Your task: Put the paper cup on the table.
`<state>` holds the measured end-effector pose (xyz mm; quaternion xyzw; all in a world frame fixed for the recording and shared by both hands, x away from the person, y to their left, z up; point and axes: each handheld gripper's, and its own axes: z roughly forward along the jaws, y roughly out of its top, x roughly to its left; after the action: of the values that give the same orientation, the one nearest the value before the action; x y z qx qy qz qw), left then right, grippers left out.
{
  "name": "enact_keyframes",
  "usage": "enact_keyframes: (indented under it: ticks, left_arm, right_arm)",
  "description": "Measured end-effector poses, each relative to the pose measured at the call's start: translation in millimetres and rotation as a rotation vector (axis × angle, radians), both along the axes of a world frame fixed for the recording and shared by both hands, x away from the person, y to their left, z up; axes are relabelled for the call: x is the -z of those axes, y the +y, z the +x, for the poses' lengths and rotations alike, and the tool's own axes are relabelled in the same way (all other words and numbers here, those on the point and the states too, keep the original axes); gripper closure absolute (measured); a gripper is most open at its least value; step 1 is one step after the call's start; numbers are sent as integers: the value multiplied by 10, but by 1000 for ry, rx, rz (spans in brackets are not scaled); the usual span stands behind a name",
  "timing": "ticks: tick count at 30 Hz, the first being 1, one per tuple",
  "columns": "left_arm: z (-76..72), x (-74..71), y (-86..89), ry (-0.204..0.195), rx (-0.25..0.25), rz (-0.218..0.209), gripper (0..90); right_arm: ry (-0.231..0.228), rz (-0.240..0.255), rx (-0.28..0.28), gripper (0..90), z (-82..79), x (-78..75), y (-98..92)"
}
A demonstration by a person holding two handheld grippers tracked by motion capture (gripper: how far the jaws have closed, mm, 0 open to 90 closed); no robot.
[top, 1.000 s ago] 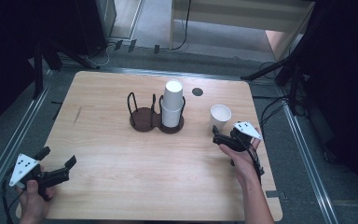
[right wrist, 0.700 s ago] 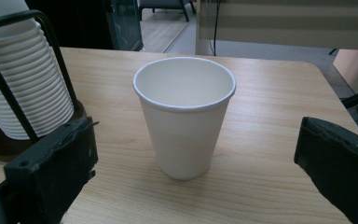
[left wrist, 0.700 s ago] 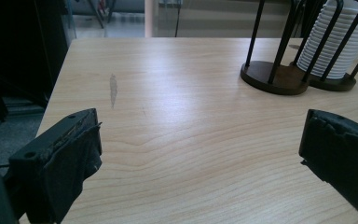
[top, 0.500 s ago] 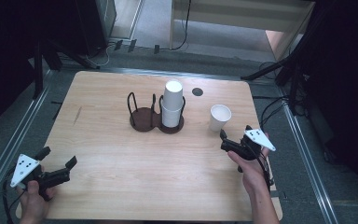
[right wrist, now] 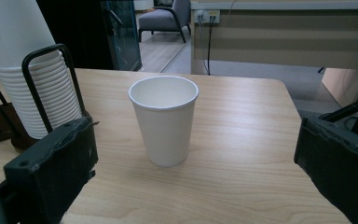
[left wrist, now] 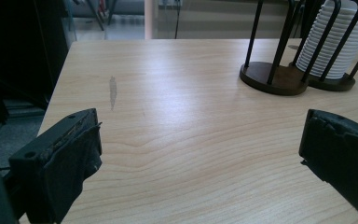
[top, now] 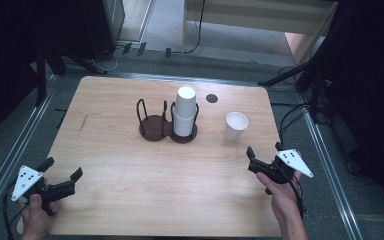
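Your right gripper [top: 264, 159] has backed away from the paper cup [top: 236, 126], jaws apart and empty. Left gripper [top: 60, 176] also gapes, idle. A careless return could tip the light, upright cup.

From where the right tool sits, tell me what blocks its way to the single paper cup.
Nothing visible does. The right tool is open and faces the cup across bare table; the stack of cups stands off to one side.

White paper cup [right wrist: 164, 119]; white cup stack [top: 185, 110]; dark brown rack [top: 154, 126]; light wood-grain table [top: 130, 170]; blk claws.
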<state>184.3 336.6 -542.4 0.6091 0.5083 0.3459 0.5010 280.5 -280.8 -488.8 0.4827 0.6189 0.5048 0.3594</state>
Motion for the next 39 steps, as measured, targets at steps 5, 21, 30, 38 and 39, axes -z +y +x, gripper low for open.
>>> enact_keyframes:
  ticks: [5,21,30,38,39]
  left_arm:
    - [-1,0,-1,-1,-1,0,0]
    - [0,2,-2,-1,-3,1,0]
    - [6,5,-1,0,-3,-2,0]
    - [7,7,6,-1,1,-9,0]
    - [6,7,10,-2,4,-11,0]
  right_arm:
    - [-5,-2,8,0,-110,5,-81]
    - [5,10,56,0,-429,176,-430]
    - [18,30,78,0,-560,332,-613]
    - [-11,53,98,0,-681,416,-723]
    - [-15,55,99,0,-701,435,-733]
